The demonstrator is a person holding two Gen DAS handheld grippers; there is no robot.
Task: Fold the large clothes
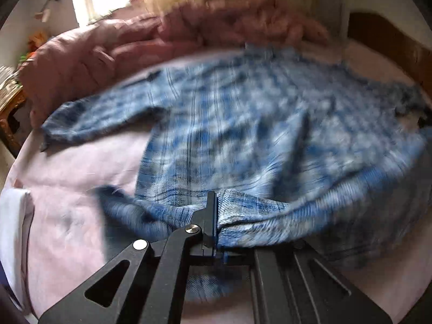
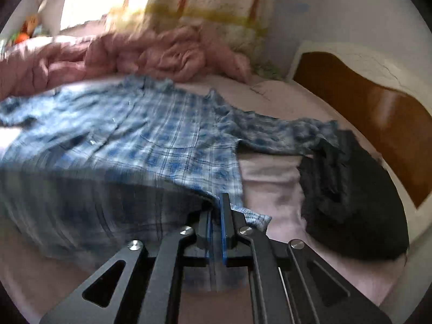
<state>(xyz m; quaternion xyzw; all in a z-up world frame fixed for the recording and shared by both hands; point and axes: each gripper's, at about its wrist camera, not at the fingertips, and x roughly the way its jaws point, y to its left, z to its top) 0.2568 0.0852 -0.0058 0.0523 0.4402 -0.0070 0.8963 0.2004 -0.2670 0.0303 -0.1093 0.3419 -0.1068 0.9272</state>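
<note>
A blue and white plaid shirt (image 1: 243,113) lies spread on a pale pink bed sheet (image 1: 73,189), sleeves out to both sides. My left gripper (image 1: 216,202) is shut on the shirt's hem, and the cloth drapes over its right finger. In the right wrist view the same plaid shirt (image 2: 151,140) shows its chest pocket, and my right gripper (image 2: 216,205) is shut on the hem near the corner. The held edge hangs lifted off the sheet (image 2: 270,183) in both views. Both pictures are blurred.
A crumpled pink quilt (image 1: 129,43) is heaped along the far side of the bed. A dark garment (image 2: 351,194) lies on the sheet to the right of the shirt. A wooden headboard (image 2: 364,113) bounds the right side. A folded white cloth (image 1: 13,216) sits at the left edge.
</note>
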